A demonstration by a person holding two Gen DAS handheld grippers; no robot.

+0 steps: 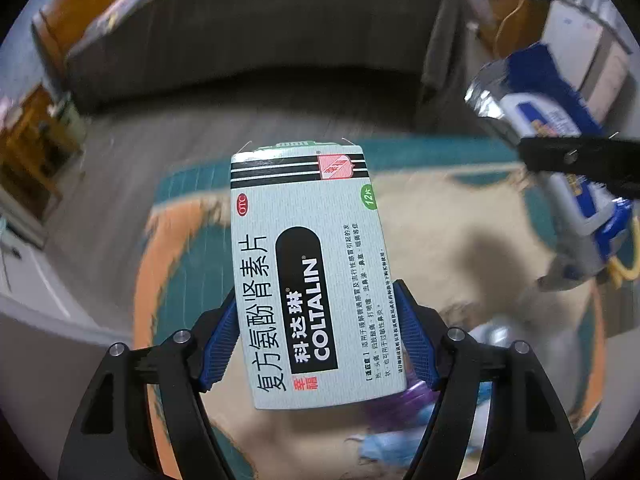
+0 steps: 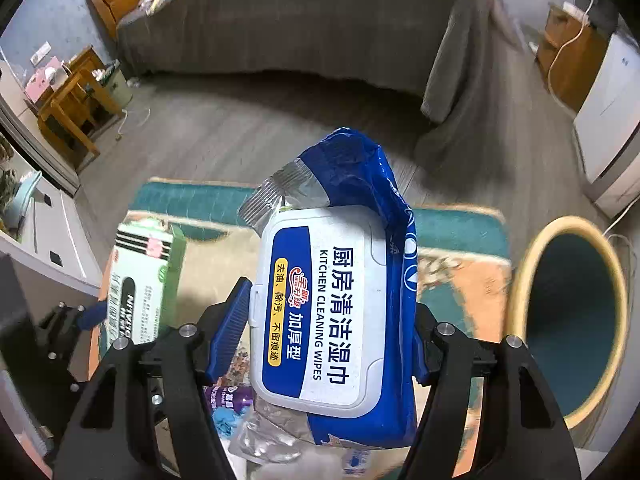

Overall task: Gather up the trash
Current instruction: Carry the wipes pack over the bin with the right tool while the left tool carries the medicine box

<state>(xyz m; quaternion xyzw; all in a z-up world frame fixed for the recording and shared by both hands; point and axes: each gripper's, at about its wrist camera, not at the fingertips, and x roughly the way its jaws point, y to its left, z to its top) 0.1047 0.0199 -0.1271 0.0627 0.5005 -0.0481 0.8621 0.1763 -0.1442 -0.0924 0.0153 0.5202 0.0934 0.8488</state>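
Observation:
A pale green and white medicine box point(image 1: 308, 264) marked COLTALIN is held upright above the rug, with my left gripper point(image 1: 316, 292) shut on its lower sides. In the right wrist view the same box point(image 2: 144, 276) hangs at the left. My right gripper point(image 2: 330, 296) is shut on a blue pack of kitchen wet wipes point(image 2: 328, 304) with a white lid; this pack point(image 1: 552, 120) shows at the upper right of the left wrist view. Under the grippers lie a purple packet point(image 2: 224, 394), a blue glove point(image 2: 224, 420) and a clear plastic wrapper point(image 2: 264, 440).
A round bin point(image 2: 572, 312) with a cream rim and teal inside stands at the right, on the edge of the teal, orange and beige rug point(image 2: 460, 280). Beyond are grey floorboards and a bed point(image 2: 300, 28). A white cabinet point(image 2: 52, 232) stands left, a white appliance point(image 2: 608, 128) right.

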